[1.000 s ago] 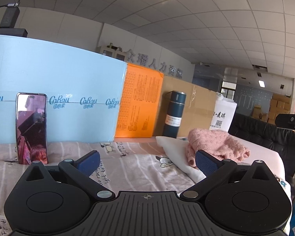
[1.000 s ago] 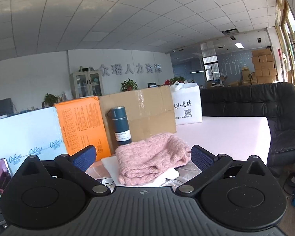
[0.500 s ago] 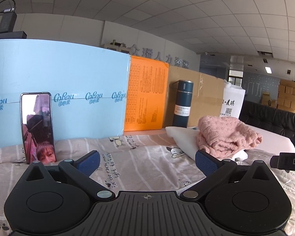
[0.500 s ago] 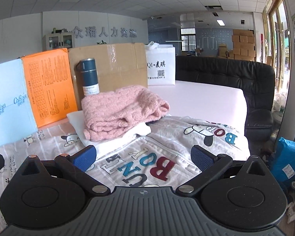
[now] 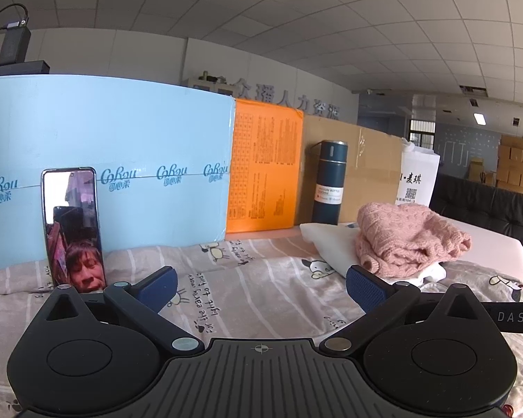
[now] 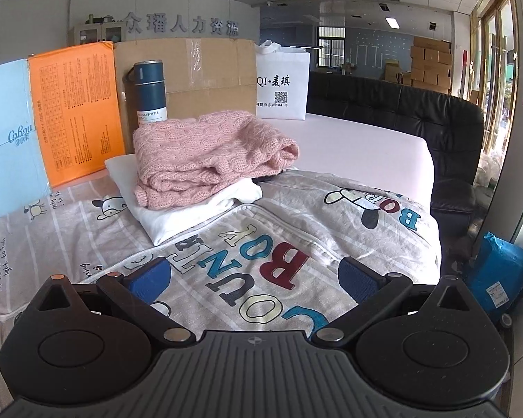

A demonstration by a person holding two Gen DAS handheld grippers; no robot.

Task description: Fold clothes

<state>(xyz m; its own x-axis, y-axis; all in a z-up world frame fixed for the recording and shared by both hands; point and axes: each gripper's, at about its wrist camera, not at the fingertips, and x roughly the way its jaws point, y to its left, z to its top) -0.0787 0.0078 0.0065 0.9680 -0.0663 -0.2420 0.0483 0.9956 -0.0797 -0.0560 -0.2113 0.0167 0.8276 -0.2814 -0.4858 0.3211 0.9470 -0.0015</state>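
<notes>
Here the striped grey cotton garment with big coloured letters (image 6: 261, 261) lies flat, bottom middle; left gripper (image 5: 259, 284) and right gripper (image 6: 252, 278) gape wide, holding nothing.

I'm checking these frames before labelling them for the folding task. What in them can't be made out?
- Printed garment, right wrist view: its near part is hidden behind the right gripper, so its full outline is unclear.
- White folded item, both views: the pink sweater covers most of it.
- Bottle label, both views: small print unreadable.
</notes>
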